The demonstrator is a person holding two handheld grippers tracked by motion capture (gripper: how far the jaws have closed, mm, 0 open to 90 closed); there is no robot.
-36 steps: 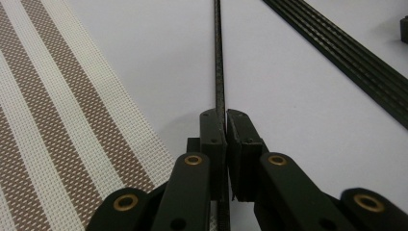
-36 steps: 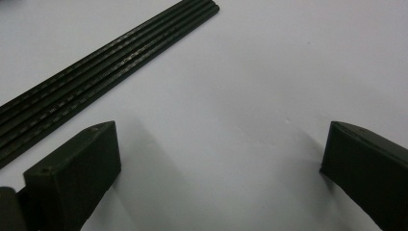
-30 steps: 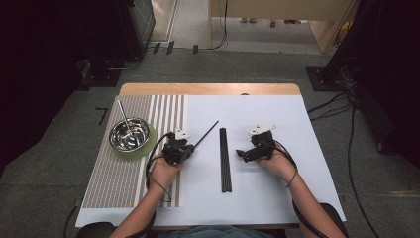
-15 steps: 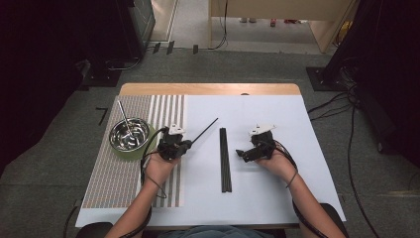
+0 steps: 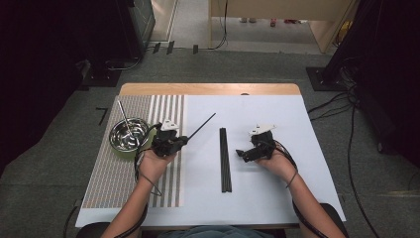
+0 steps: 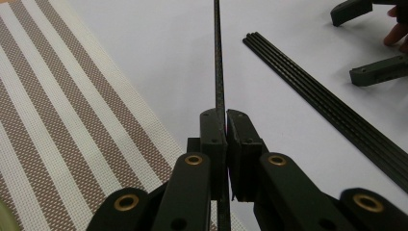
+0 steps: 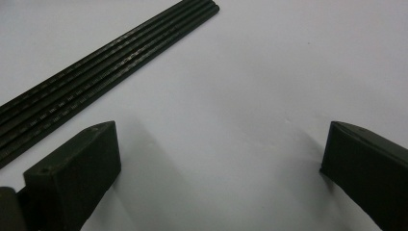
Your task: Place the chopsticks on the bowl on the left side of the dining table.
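Chopstick (image 6: 219, 57), single and black, pinched between the pressed-together jaws of the left gripper (image 5: 174, 142); grip sits near one end, so most of the length points toward the table's far edge, tip raised off the white sheet (image 5: 257, 198). Probable reason: a low grip keeps the free end easy to steer into the steel bowl (image 5: 128, 135), which stands on the striped mat (image 5: 116, 183) by the left edge and already holds one stick. Remaining chopsticks (image 5: 225, 158) lie bundled parallel at mid-table. Right gripper (image 5: 246, 154), jaws spread, rests just beside that bundle, apart from it. Open sheet between bowl and bundle; no obstruction on that path.
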